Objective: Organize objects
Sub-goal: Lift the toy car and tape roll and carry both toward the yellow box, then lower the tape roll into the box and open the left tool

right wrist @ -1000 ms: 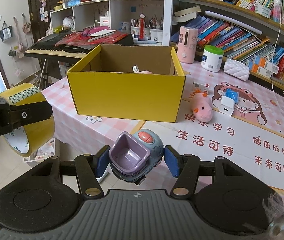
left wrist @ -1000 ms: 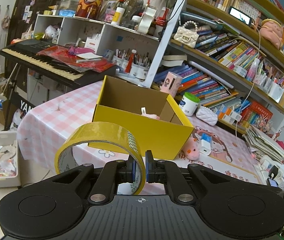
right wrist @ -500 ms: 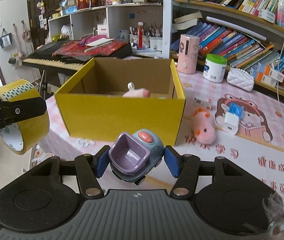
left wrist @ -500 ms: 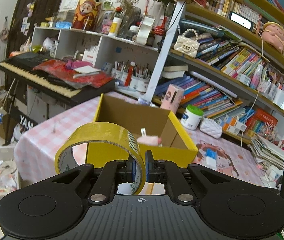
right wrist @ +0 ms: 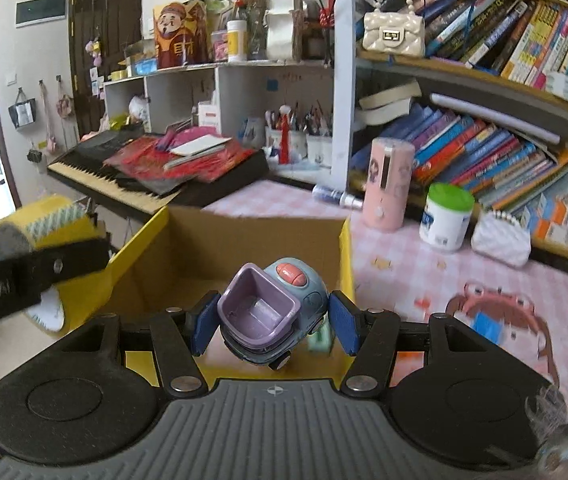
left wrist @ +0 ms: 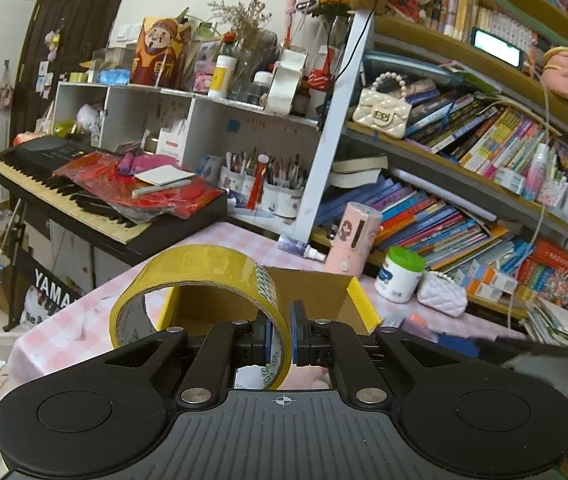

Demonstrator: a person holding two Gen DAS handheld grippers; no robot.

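Observation:
My left gripper (left wrist: 280,334) is shut on the wall of a yellow tape roll (left wrist: 199,270), held in the air at the near left side of the yellow cardboard box (left wrist: 358,300). In the right wrist view the same tape roll (right wrist: 41,220) and the left gripper's finger (right wrist: 35,270) show at the left, beside the box's left wall. My right gripper (right wrist: 273,324) is shut on a blue and purple toy car (right wrist: 271,314), which hangs over the open box (right wrist: 346,240). The box's floor is mostly hidden by the toy.
The box stands on a pink checked tablecloth (right wrist: 404,252). A pink cylinder (right wrist: 388,184), a green-lidded jar (right wrist: 446,216) and a white quilted pouch (right wrist: 502,236) stand behind and right of it. A keyboard (right wrist: 123,184) with red bags is left; bookshelves (right wrist: 484,152) run along the back.
Both grippers have moved forward and up toward the box. The toy car, earlier in front of the box, now hangs over its opening; the tape roll has come up to the box's left side.

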